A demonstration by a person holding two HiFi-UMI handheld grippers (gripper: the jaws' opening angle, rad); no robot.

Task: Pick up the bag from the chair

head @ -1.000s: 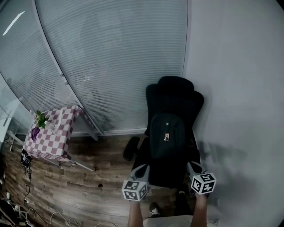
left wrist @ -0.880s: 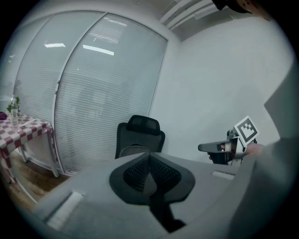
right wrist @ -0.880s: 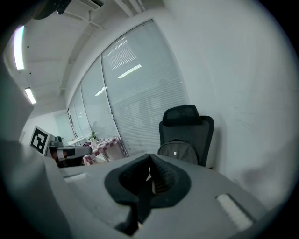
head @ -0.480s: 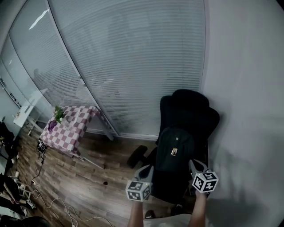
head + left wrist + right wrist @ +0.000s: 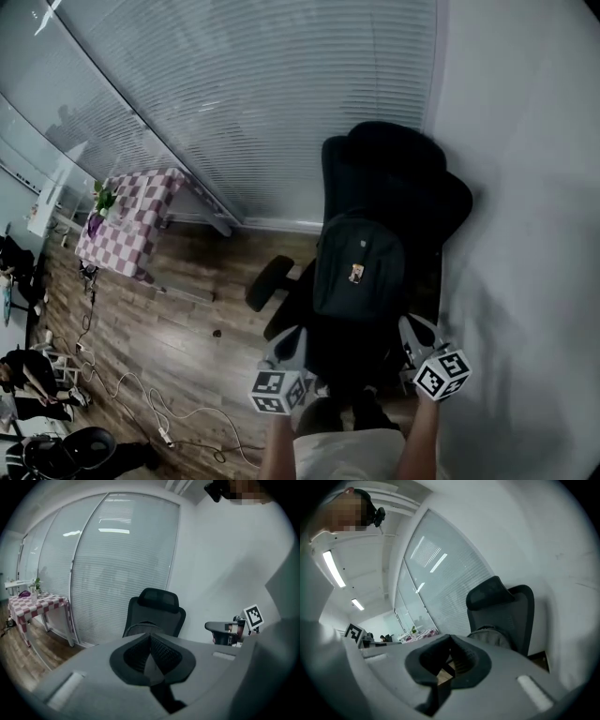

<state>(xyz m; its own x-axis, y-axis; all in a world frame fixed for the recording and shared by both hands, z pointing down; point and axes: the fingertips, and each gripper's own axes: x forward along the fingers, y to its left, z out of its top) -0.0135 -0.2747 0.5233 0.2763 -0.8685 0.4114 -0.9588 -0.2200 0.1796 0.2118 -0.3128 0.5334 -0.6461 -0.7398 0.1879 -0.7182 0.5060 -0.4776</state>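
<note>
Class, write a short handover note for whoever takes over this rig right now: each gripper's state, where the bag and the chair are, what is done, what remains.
Left gripper: shut, empty, low at the front left of the seat, short of the bag.
Right gripper: shut, empty, at the front right of the seat.
Bag: upright on the black office chair, leaning on its backrest, untouched.
Done: both grippers are at the chair; no grasp yet.
Left: open a gripper, close it on the bag, lift it off the seat.
</note>
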